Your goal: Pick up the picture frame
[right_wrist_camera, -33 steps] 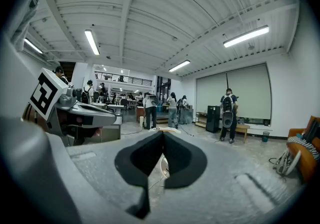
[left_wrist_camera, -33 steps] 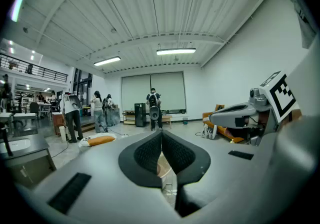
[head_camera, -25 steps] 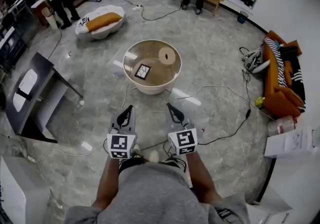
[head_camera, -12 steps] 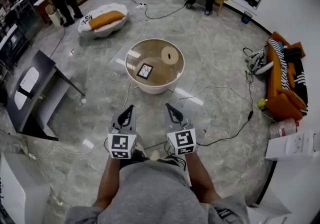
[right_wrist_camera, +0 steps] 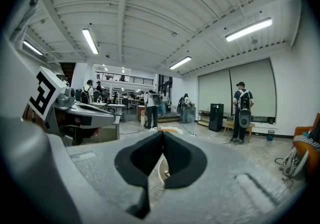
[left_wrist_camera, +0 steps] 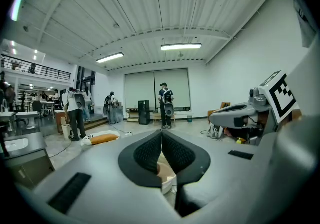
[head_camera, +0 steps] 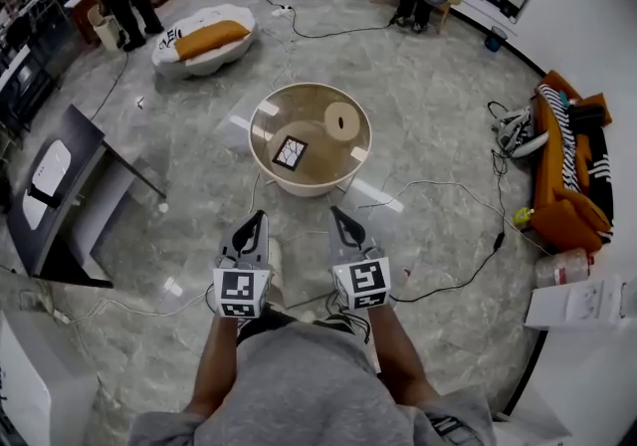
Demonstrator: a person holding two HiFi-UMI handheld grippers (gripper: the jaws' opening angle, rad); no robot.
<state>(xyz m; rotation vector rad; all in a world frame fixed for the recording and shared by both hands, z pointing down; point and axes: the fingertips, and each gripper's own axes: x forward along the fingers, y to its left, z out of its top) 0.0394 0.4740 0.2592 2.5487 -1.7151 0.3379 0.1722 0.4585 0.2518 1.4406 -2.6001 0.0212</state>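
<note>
both sets empty and pressed together: left tongs, right tongs, well short of the round surface. the picture frame lies flat and face up, toward the surface's near-left rim, well apart from the tan disc by the far rim. i'd close in first, spread one pair, then pinch a side rail from low down. its long axis runs near to far, with the far end leaning slightly right.
</note>
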